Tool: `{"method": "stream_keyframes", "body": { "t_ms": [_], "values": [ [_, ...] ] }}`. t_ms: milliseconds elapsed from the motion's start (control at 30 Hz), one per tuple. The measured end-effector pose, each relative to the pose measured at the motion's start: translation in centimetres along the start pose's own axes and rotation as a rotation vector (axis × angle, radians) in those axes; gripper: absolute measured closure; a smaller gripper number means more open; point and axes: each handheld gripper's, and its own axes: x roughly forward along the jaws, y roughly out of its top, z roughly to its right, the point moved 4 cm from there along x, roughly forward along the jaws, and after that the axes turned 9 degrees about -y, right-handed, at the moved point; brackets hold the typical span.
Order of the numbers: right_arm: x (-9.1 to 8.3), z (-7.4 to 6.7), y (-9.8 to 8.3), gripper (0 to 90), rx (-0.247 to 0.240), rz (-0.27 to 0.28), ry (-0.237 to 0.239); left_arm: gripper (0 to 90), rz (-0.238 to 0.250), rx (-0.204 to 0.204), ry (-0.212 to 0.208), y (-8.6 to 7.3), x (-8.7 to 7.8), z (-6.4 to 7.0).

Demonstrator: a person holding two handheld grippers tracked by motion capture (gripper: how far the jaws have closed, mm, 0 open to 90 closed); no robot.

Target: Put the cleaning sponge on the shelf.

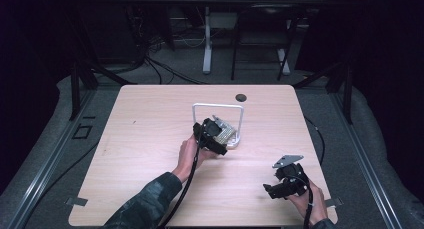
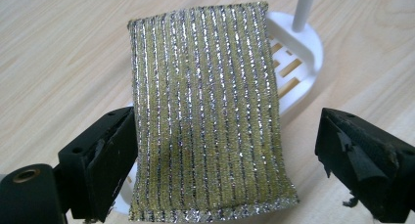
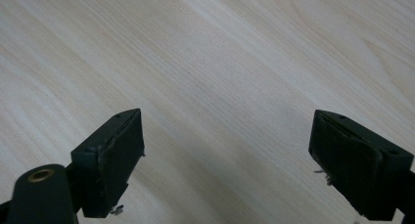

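Here the sponge (image 2: 208, 111), gold with silver stripes, lies on a white rack (image 2: 303, 62) mid-desk (image 1: 150, 139); left gripper (image 2: 222, 155) gapes around it, right gripper (image 3: 227, 160) gapes empty.

One sponge (image 2: 208, 116), one rack (image 1: 218, 120), two grippers, one table (image 1: 150, 139)

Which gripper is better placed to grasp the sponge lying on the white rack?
Left. The left gripper has open jaws either side of the sponge; the right gripper hovers over bare table.
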Motion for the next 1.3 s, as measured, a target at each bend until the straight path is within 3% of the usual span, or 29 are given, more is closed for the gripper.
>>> {"method": "stream_keyframes", "body": {
  "t_ms": [133,333,667,1100,1300],
  "values": [
    [0.0,0.0,0.0,12.6,0.008,0.002,0.004,13.1,0.009,0.009,-0.024,0.1,-0.6,0.3],
    [-0.1,0.1,0.0,12.6,0.008,0.003,-0.003,8.4,0.018,0.020,-0.062,0.0,-2.0,1.1],
    [-0.3,-0.1,0.1,12.5,-0.003,0.007,-0.010,2.5,0.055,0.034,-0.069,-1.1,-5.3,1.9],
    [-0.6,-0.2,0.1,12.4,-0.007,0.010,-0.022,0.3,0.057,0.034,-0.067,-4.1,-8.5,2.3],
    [-0.7,-0.2,0.1,12.3,-0.006,0.011,-0.025,0.3,0.065,0.014,-0.068,-6.0,-9.6,2.6]
  ]
}}
